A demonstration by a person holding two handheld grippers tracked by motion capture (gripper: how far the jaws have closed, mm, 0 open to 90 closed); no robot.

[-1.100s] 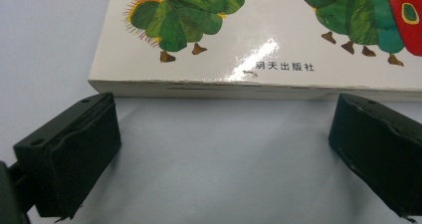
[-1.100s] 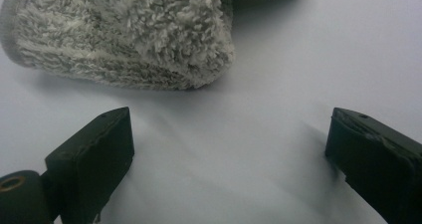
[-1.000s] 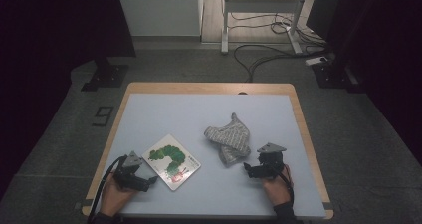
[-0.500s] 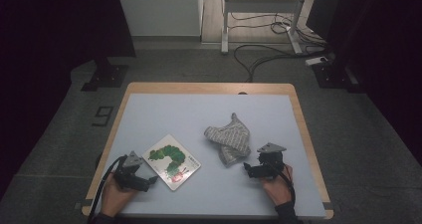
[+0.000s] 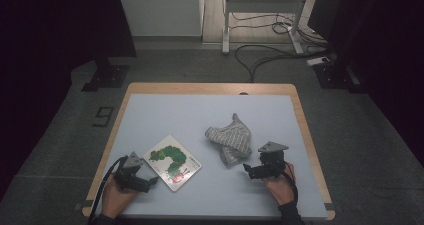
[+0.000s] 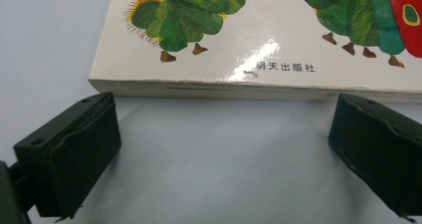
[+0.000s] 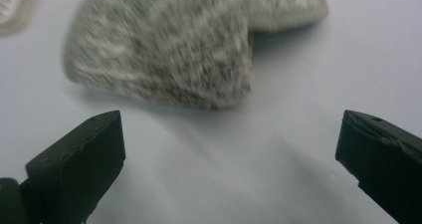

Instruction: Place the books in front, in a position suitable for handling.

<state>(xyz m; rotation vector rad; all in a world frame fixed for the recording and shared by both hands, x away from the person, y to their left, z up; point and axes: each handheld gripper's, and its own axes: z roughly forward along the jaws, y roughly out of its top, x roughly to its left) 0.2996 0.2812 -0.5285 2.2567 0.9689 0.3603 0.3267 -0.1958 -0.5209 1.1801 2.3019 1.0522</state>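
Just ahead of my left gripper (image 5: 150, 181), the square white board book with a green caterpillar on its glossy cover (image 5: 172, 161) lies flat on the pale blue table top with a wooden rim (image 5: 175, 115). Through the left gripper view I see the book (image 6: 259, 35) with its near edge running straight across in front of both jaws. The jaws stand wide apart with bare table between them, and neither pad touches the book; the left gripper (image 6: 219, 149) is released and holds nothing.

Ahead of my right gripper (image 5: 248, 169), the crumpled grey-and-white knitted cloth (image 5: 230, 141) sits on the table, near the jaw tips but apart from them. In the right gripper view the cloth (image 7: 174, 50) lies beyond the jaws, somewhat blurred, its rounded lower lobe pointing toward the gap and a strip of bare table in between. These jaws have just been opening and now stand fully spread, with nothing between them; the right gripper (image 7: 229, 154) grasps nothing.

From the high view, I see the book and the cloth just beside each other between my two grippers, not touching. My left hand (image 5: 117, 197) and right hand (image 5: 280, 185) rest low near the table's near edge.
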